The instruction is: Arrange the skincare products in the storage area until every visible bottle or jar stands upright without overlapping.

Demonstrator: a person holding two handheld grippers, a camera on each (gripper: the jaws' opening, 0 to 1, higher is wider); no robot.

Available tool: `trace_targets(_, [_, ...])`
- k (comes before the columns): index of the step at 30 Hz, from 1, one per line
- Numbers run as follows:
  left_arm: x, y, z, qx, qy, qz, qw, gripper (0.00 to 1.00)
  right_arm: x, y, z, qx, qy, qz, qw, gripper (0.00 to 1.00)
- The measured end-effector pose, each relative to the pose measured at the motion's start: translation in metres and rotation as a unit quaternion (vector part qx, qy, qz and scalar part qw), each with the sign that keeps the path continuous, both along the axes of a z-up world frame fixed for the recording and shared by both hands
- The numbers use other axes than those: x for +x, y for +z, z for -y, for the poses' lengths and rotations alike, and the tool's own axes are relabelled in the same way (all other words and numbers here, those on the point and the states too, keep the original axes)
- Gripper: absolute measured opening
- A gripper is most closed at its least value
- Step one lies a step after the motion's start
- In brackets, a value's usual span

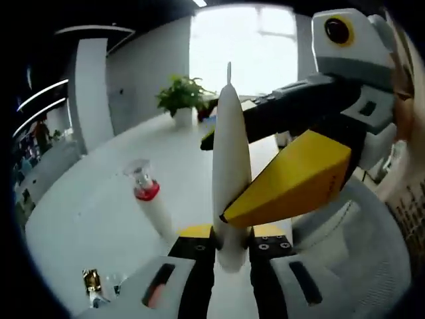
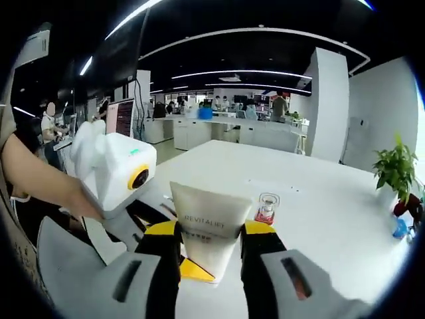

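A white tube marked REVITALIFT is held up over the white table. My left gripper is shut on its lower end, where the tube shows edge-on. My right gripper reaches in from the right, one black and one yellow jaw closed across the tube's middle. In the right gripper view the tube's broad face sits between my right gripper's yellow pads, and the left gripper comes in from the left beneath it. A white bottle with a red collar and clear cap stands upright on the table.
A small gold-capped item lies near the table's close edge. A potted plant stands at the far end, with a blue object beside it. A grey mesh chair is at the right. A person's arm holds the left gripper.
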State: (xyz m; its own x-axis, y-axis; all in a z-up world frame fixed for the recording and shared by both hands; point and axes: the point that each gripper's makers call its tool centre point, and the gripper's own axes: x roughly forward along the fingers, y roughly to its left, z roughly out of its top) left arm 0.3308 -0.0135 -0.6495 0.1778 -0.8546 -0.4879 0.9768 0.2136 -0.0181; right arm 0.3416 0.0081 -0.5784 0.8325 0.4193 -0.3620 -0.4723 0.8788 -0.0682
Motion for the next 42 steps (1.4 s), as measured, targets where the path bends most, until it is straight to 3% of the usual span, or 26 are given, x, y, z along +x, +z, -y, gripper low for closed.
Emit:
trace_targets(6, [0.001, -0.026, -0.001, 0.012, -0.005, -0.007, 0.9999, 0.15, 0.001, -0.025, 0.000, -0.011, -0.004, -0.023, 0.9997, 0.34])
trace_targets(13, [0.002, -0.041, -0.004, 0.024, -0.010, -0.009, 0.9996, 0.15, 0.002, -0.042, -0.003, -0.016, -0.002, -0.038, 0.9991, 0.34])
trace_targets(34, [0.006, -0.063, -0.008, 0.051, -0.030, -0.008, 0.9982, 0.16, 0.002, -0.063, -0.004, -0.019, -0.004, -0.066, 0.9976, 0.33])
trace_targets(42, [0.007, -0.063, -0.008, 0.044, -0.026, -0.005, 0.9987, 0.16, 0.004, -0.063, -0.004, -0.026, 0.001, -0.059, 0.9979, 0.33])
